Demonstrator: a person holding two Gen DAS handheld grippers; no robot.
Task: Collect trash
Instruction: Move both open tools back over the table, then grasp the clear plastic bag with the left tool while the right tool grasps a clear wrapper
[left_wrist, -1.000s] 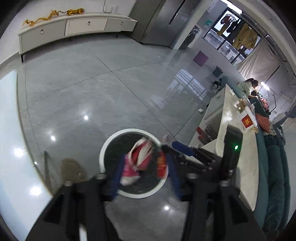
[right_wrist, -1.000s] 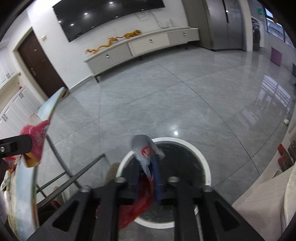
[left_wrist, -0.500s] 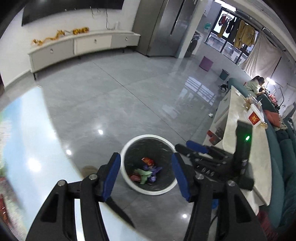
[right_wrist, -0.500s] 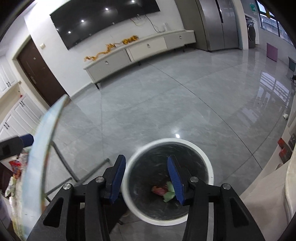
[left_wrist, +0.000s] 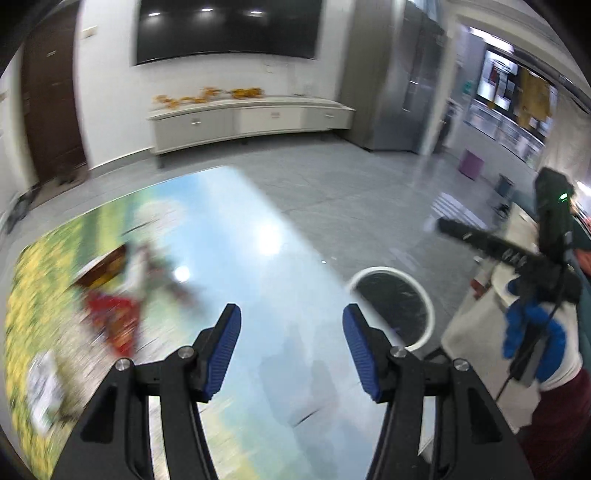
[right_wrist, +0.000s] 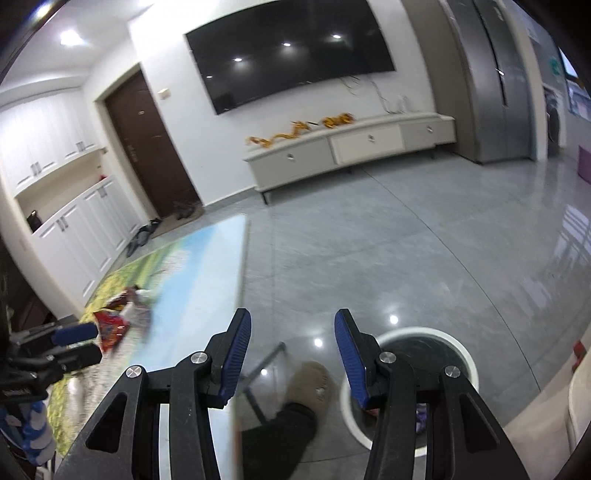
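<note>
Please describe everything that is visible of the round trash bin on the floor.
The trash bin is round, with a white rim and a dark inside that looks like a black liner. It stands upright on the grey tiled floor, beside the table's edge. In the right wrist view a little purple trash shows inside. Neither gripper touches it.

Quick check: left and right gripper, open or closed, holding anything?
Left gripper: open, empty, above the table.
Right gripper: open, empty, beside the trash bin.
</note>
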